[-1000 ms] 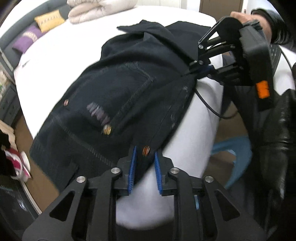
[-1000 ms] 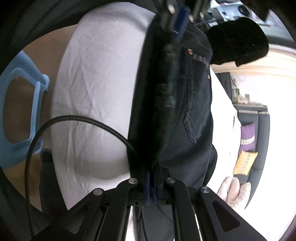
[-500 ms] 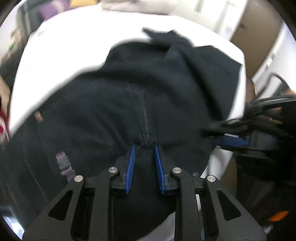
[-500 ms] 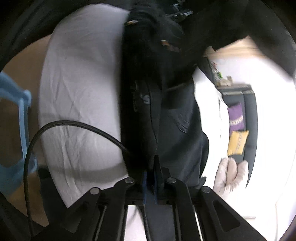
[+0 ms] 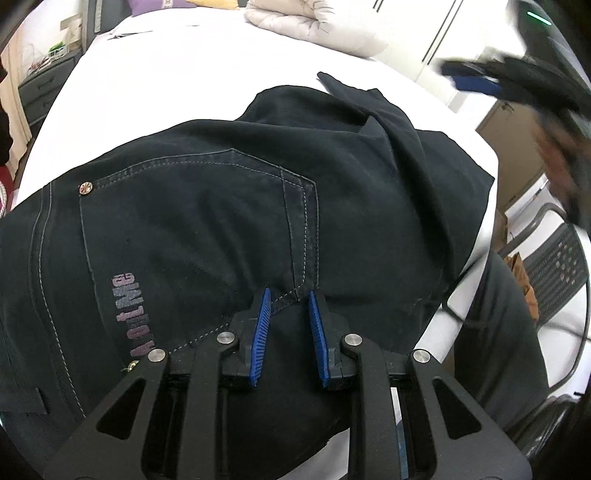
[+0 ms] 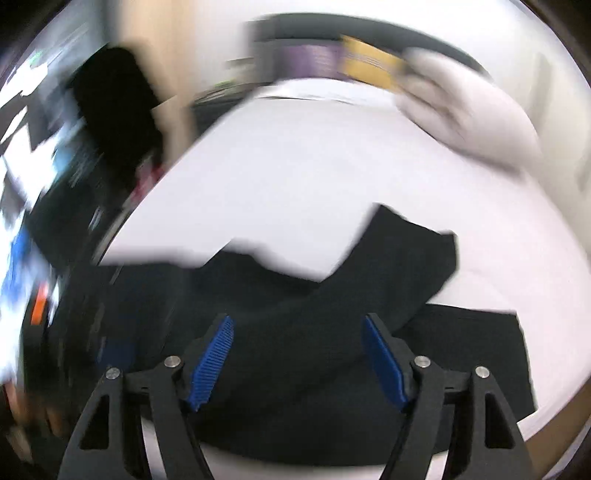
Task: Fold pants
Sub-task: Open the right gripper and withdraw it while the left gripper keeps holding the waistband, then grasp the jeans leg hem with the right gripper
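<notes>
White bed (image 5: 177,96) is bearing dark pants (image 5: 221,221); sofa cushions behind. Left gripper (image 5: 290,295) is clamping the pants' seam. Right gripper (image 6: 297,325) is opening above them, nothing between its fingers.

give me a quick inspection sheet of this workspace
surface: white sheeted bed, lightly wrinkled
job's things: dark denim pants lying on it, back pocket up, part folded
clutter: cream padded quilt at the far end
grippers: left gripper pinching the pants' edge; right gripper above the pants, jaws opening, nothing between them
cables: black cable at the right
surroundings: purple cushion, yellow cushion, black mesh chair
</notes>
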Demonstrator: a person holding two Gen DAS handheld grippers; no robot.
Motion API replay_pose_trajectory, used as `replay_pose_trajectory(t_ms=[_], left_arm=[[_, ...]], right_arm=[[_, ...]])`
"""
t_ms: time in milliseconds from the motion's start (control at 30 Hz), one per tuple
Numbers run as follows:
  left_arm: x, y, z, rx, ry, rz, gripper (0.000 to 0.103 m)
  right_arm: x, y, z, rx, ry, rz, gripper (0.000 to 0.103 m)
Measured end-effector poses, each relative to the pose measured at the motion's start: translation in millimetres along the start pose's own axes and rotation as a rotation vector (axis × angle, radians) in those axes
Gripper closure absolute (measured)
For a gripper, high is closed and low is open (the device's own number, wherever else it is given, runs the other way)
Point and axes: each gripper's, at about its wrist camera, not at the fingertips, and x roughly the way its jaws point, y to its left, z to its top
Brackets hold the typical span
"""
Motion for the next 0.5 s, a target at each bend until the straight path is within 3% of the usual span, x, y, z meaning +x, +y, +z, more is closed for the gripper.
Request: replay_pose_trajectory(t_ms=[133,300,367,433,467,500], left_arm=[[-0.3,-1.0,0.0,-0.009,-0.013,0.010,0.082],[-4.9,7.3,-4.0,-0.024,-0.009,-0.020,0.082],[-6.0,9.4,-2.8,-0.030,-0.005,-0.029,0.082],[-5.3,10.2,-0.8,-0.035,-0.002,-0.034,0.082],[-4.9,10.4,0.1,-0.036,-0.001,-0.035,0.082],[-4.2,10.6,0.6,-0.037,-0.001,-0.036,0.082]], right_arm=[[82.6,-16.3,48.0,0.132,0.117,-0.084,0.029],[176.5,-20.0,71.8,0.153,0.261,-0.251,0.029],[203.3,-36.2,74.6,0.206,0.329,-0.239,0.029],[210.5,-52.8,68.0,0.324,0.316,-0.190,0.030],[208.8,-56.8,66.7,0.346,0.298,-0.183,0.034],[205.5,-60.3,65.3,0.351,0.279,-0.181,0.046]])
